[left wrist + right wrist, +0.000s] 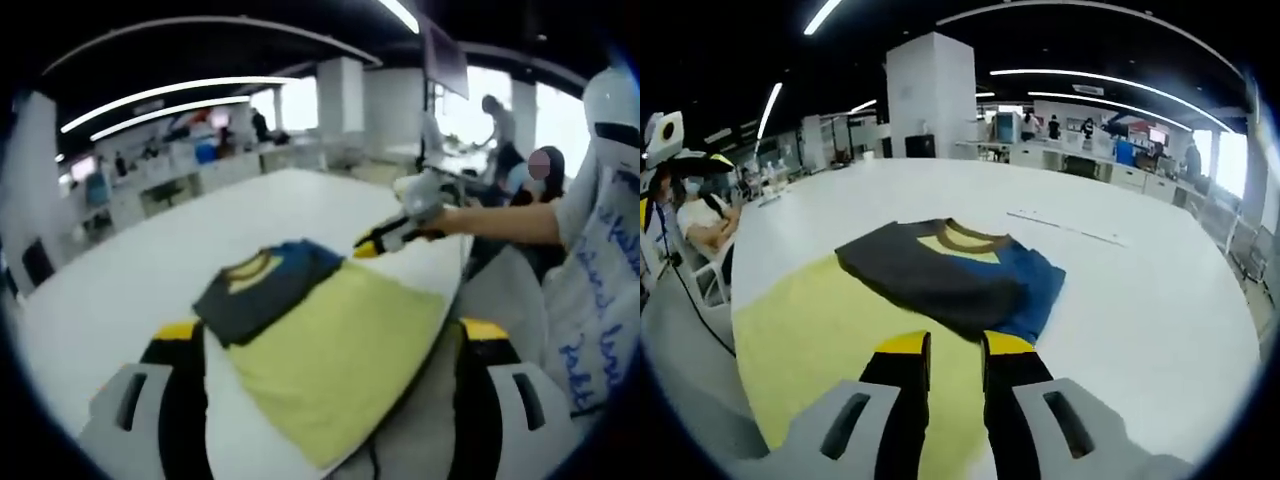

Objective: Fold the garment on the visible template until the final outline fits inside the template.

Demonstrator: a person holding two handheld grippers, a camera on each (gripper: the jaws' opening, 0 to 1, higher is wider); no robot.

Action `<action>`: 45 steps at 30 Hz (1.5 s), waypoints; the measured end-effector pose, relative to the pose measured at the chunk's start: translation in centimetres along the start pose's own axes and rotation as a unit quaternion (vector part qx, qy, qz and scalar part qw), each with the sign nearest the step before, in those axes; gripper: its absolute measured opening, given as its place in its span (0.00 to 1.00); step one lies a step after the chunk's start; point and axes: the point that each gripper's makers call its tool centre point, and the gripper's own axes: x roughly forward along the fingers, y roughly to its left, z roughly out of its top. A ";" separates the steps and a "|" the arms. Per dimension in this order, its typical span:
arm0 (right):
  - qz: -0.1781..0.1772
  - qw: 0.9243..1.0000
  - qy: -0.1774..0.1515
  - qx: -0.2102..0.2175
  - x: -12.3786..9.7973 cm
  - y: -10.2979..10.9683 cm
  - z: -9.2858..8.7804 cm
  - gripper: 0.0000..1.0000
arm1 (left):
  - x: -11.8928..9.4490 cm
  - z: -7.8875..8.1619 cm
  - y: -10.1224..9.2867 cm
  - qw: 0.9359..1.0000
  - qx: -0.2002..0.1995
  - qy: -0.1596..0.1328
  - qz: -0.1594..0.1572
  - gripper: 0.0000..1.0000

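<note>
T-shirt (950,270) fold is the job, and it looks near its end. Right gripper (955,350) first: jaws nearly together w/ a thin gap, nothing between them, tips just short of the shirt's near folded edge, hovering over the yellow template (810,340). Left gripper (330,335): jaws spread wide, one each side of its view, holding nothing, set well back at the bench (1140,290) edge.

Outward from there: shirt lies folded into a compact packet, dark grey w/ blue panel and yellow-brown collar showing on top. In the left gripper view the t-shirt (265,285) sits at the template's (340,350) far corner, and part of it appears to overhang the yellow onto white bench (120,270). The right gripper (395,238) enters that view from the right, held by a person's arm.

Judgement: folding prob. done; placement isn't. Next move calls for gripping the near edge w/ the right gripper and sliding or re-folding the packet so the whole outline sits inside the yellow, w/o unfolding it.
</note>
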 end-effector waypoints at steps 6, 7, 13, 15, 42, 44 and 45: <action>0.001 1.000 0.012 -0.002 1.5 -0.3 -0.4 0.18 | 0.1 -0.6 0.1 1.000 0.001 0.013 0.000 1.00; 0.000 1.000 0.016 0.003 1.8 -0.5 -0.5 0.18 | 0.1 -0.6 0.2 1.000 0.000 0.013 0.000 1.00; -0.009 0.999 0.032 0.005 3.3 -1.5 -1.3 0.13 | 0.1 -0.5 0.5 1.000 -0.005 0.011 0.005 1.00; -0.009 0.999 0.040 0.007 3.6 -1.7 -1.7 0.13 | 0.0 -0.6 0.6 1.000 -0.005 0.014 0.006 1.00; -0.005 0.998 0.058 0.026 5.8 -2.8 -2.9 0.03 | 0.2 -2.0 1.6 0.999 -0.026 0.034 0.017 0.98; -0.004 0.998 0.058 0.026 5.6 -2.8 -2.9 0.02 | 0.3 -1.9 1.6 0.999 -0.026 0.033 0.016 0.98; -0.004 0.998 0.059 0.027 5.5 -2.8 -3.0 0.02 | 0.3 -1.9 1.6 0.999 -0.025 0.032 0.017 0.97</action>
